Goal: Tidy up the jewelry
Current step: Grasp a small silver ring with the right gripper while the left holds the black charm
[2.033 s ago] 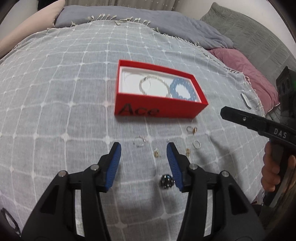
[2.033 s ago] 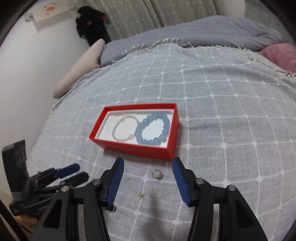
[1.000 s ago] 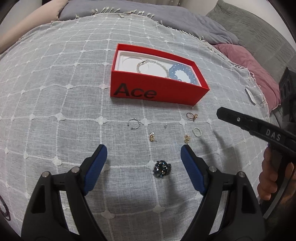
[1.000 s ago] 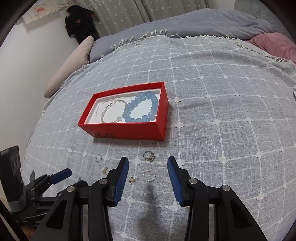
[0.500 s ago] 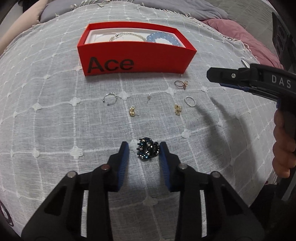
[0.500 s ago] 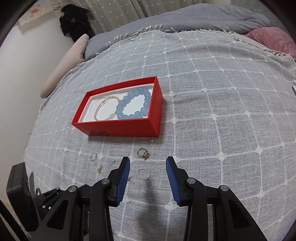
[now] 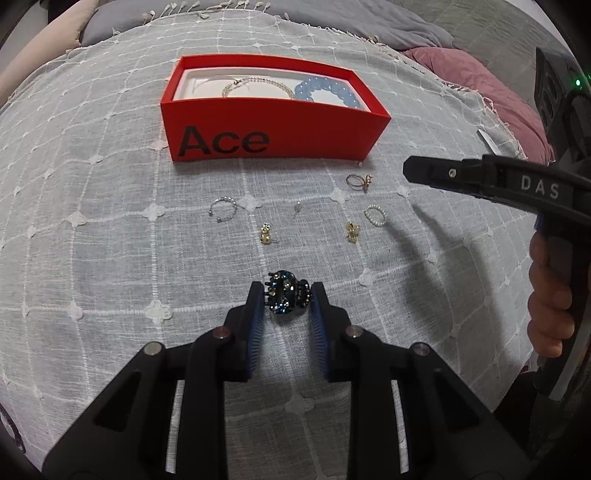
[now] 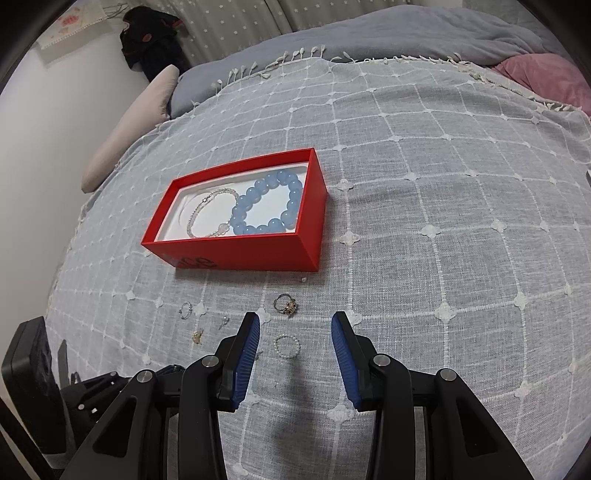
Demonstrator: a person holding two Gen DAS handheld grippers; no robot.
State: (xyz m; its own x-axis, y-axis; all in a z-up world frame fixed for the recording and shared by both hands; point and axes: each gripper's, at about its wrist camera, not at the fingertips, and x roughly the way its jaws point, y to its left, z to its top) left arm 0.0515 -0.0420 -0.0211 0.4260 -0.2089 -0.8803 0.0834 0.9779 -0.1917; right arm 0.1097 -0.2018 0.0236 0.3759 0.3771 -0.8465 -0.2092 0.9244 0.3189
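Observation:
A dark blue jewelled clip (image 7: 286,295) lies on the grey checked bedspread (image 7: 110,258). My left gripper (image 7: 286,301) is closing on it, and both blue pads touch its ends. Beyond it lie a silver open ring (image 7: 223,210), two gold earrings (image 7: 265,233), a pearl ring (image 7: 375,216) and a gold ring with a charm (image 7: 358,181). The red box (image 7: 295,136) holds a blue bead bracelet (image 7: 328,90) and a pearl bracelet (image 7: 255,83). My right gripper (image 8: 295,332) stands open above the pearl ring (image 8: 287,346), holding nothing.
A pink pillow (image 7: 480,81) and a grey duvet (image 8: 406,33) lie at the far side of the bed. A beige bolster (image 8: 129,125) rests along the wall on the left. A person's hand (image 7: 550,295) holds the right gripper's handle.
My left gripper's jaws have narrowed from wide open to touching the blue clip's ends, and the view has closed in on it. The right gripper has stayed open over the small rings.

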